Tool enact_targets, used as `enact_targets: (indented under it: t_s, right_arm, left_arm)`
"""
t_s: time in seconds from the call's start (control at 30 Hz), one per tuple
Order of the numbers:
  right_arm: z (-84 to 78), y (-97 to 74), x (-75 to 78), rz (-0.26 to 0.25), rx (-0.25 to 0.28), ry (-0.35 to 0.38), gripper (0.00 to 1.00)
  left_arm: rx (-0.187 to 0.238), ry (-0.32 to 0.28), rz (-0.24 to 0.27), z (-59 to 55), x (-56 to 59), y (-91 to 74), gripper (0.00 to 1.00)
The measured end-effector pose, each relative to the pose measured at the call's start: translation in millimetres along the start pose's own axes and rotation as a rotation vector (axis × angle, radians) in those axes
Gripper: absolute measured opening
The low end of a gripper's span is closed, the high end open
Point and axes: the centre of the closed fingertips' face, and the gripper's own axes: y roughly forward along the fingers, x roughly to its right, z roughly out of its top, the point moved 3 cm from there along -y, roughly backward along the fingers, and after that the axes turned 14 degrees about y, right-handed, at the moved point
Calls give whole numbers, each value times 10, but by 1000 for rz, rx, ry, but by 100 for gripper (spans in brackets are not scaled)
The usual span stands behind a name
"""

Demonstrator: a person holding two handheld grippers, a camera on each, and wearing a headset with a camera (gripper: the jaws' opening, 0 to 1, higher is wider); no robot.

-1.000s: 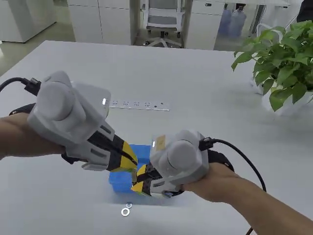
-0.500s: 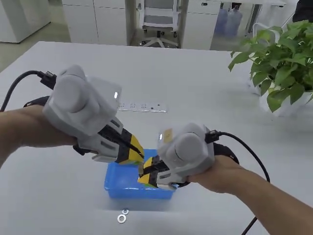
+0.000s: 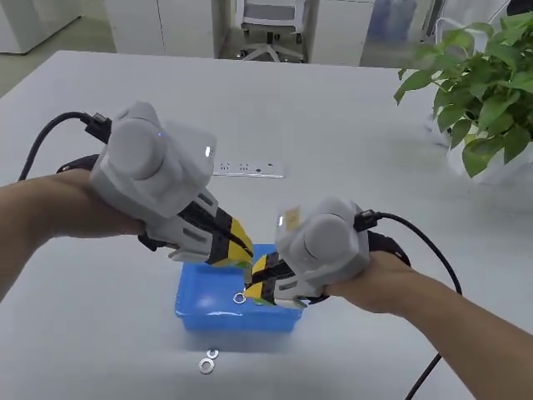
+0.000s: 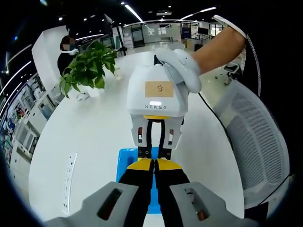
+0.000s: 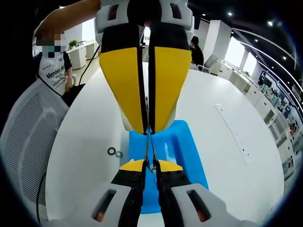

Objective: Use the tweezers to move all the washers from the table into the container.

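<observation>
Jaws of the grey left gripper (image 3: 236,250) and the grey right gripper (image 3: 260,288) meet tip to tip above the blue plastic container (image 3: 193,290) in the head view, probably so that a released piece drops inside its walls. One small silver metal washer (image 3: 239,297) shows over the container's floor just below the tips (held or already lying there, I cannot tell). Two more washers (image 3: 207,362) lie together on the white table (image 3: 350,158) just in front of the container's near wall. Against a second ago, the washer over the blue floor is new, the tips have come from the near wall to above the middle, and the pair in front is unchanged. In the left gripper view, its own yellow-tipped jaws are pressed almost together, facing the right gripper across the container. In the right gripper view, the thin silver metal tweezers (image 5: 148,142) run out of the left jaws' narrow slit, gripped there, and down between the right jaws. Those stand slightly apart on either side of the tweezer arms above the container, likely to squeeze and release them; whether they press now I cannot tell.
</observation>
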Motion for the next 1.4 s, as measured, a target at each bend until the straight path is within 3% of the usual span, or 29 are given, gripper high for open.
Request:
enact_targets:
  t_s: [0.83,1.4]
  right_arm:
    - [-244,318,192,40,-45,24,11]
    - [-272,369,206,52,-59,19,11]
  left_arm:
    - [-4,-46,-22,-333,-81,279,5]
    - [-2,-60,-19,-381,-80,304,5]
